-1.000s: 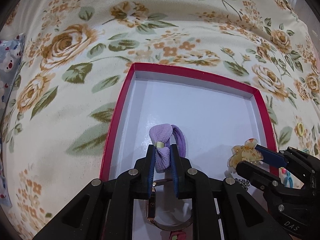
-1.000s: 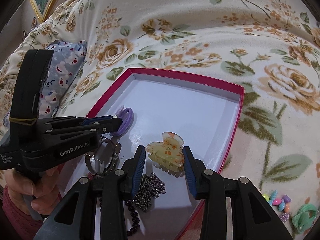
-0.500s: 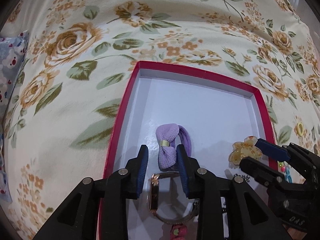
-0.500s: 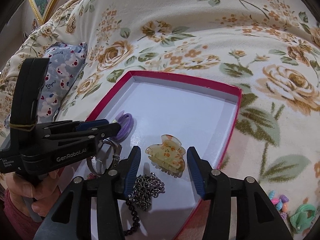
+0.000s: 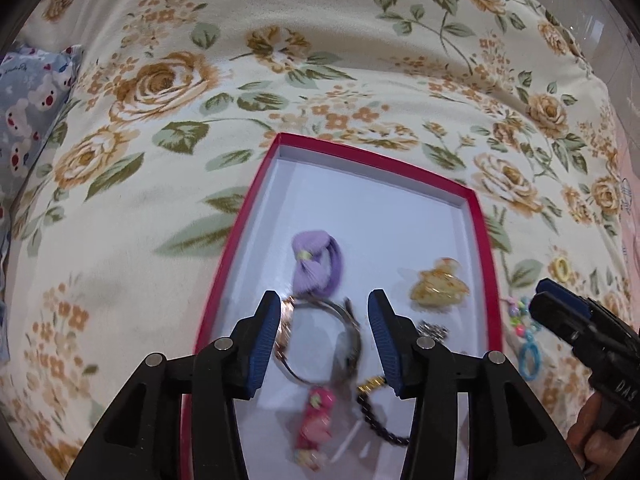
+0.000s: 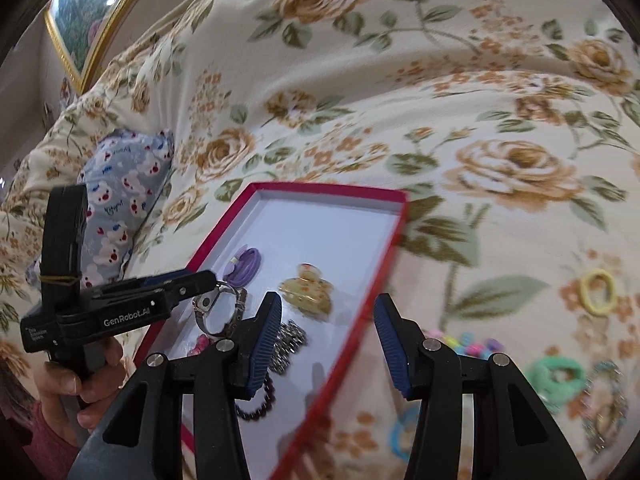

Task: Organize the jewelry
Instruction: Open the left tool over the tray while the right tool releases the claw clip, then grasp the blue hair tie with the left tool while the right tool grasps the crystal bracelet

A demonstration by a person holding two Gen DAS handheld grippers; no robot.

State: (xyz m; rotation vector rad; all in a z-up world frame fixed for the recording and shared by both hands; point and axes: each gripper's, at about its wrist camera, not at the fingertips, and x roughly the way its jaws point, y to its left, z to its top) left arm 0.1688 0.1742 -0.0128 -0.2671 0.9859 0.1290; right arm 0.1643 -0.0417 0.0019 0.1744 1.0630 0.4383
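Observation:
A red box [image 5: 376,160] [image 6: 328,190] with a white floor lies on the flowered bedspread. In it are a purple bow hair tie [image 5: 314,266] [image 6: 244,264], a yellow claw clip [image 5: 438,288] [image 6: 308,290], a wristwatch [image 5: 320,344] [image 6: 218,308], a silver chain [image 6: 288,340] and a dark bead bracelet [image 5: 380,416]. My left gripper [image 5: 324,304] hovers above the watch, its jaws opening, gripping nothing. My right gripper [image 6: 329,302] stands open and empty above the box's right rim, back from the clip.
Loose pieces lie on the bedspread right of the box: a yellow hair tie [image 6: 598,290], a green clip [image 6: 558,376], coloured beads [image 6: 472,346] and a blue ring [image 5: 530,356]. A bear-print pillow [image 6: 120,184] lies left of the box. A hand [image 6: 68,384] holds the left gripper.
The left gripper let go of the purple bow tie, opened and drew back upward. The right gripper widened around the claw clip, then pulled back and shifted right; clip and tie stay in the box.

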